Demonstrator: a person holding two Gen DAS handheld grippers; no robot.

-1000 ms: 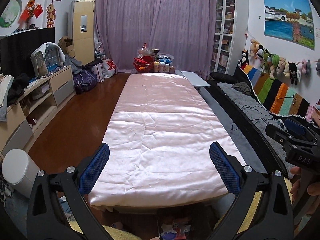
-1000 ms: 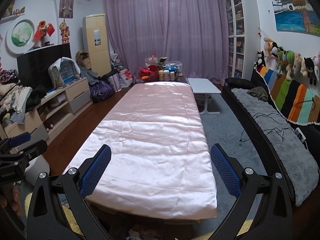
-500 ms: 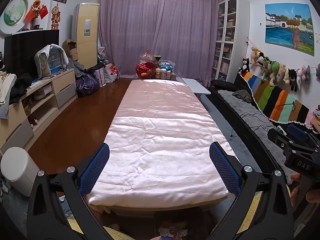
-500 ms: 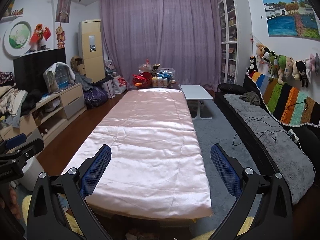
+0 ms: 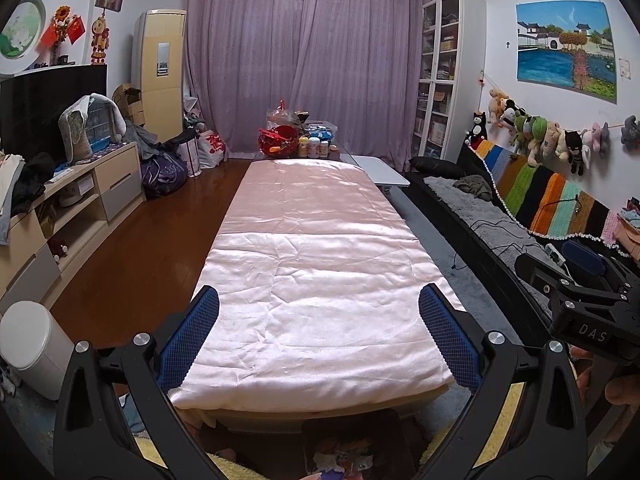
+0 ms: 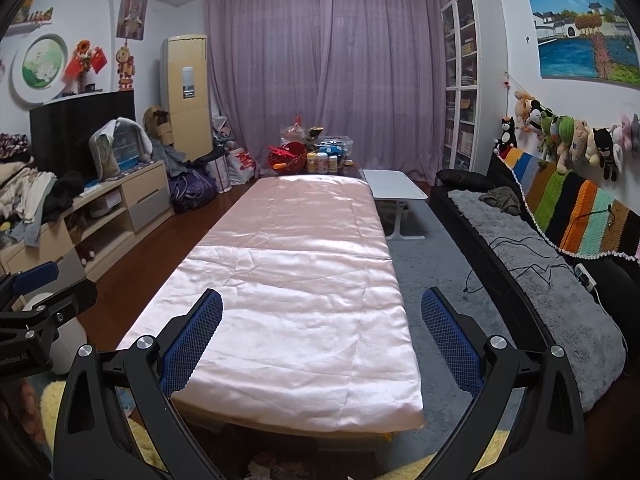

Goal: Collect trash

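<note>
With the left gripper point(image 5: 319, 332) and right gripper point(image 6: 322, 334) both released and empty above the near edge of the table point(image 5: 320, 240), lower them toward the crumpled wrappers point(image 5: 340, 458) on the floor below that edge, keeping the jaws wide

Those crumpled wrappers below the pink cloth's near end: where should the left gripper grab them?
Probably pinch a raised fold of the wrappers, coming straight down: they lie loose and crumpled right under the open left gripper. The frame edge hides most of them.
</note>
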